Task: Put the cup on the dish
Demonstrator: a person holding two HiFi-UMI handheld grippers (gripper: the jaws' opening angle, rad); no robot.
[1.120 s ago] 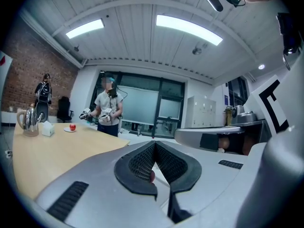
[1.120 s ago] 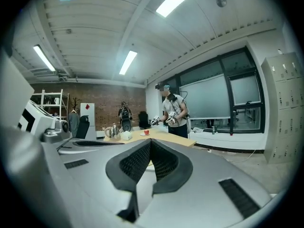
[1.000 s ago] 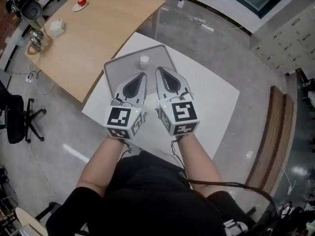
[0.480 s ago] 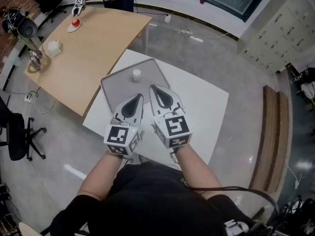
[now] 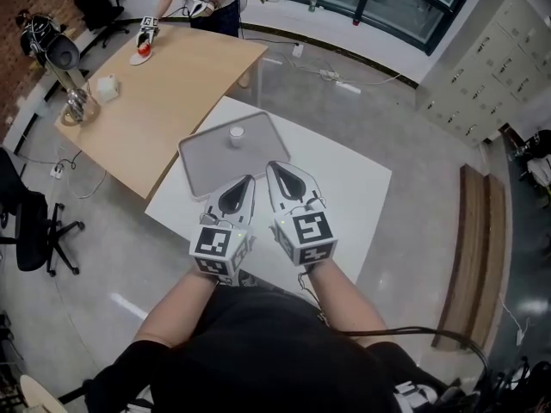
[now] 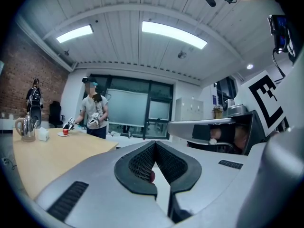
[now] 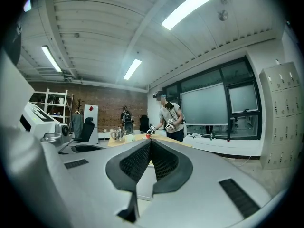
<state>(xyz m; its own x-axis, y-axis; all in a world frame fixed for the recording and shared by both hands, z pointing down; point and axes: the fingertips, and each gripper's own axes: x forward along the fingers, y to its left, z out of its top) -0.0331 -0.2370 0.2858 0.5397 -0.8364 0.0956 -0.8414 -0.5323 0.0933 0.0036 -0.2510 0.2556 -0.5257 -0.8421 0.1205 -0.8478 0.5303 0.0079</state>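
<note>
Over the table [image 5: 349, 188], left gripper [image 5: 249, 180] and right gripper [image 5: 273, 167] (both empty) are closed.

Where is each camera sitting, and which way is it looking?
Head view: on the person's head, looking steeply down at the white table, tray and cup; both forearms, the left gripper and right gripper show.
Left gripper view: on the left gripper, looking level across the room; its shut fingers fill the bottom.
Right gripper view: on the right gripper, looking level too; its shut fingers show.
Shared: both gripper views see another person at the wooden table.
</note>
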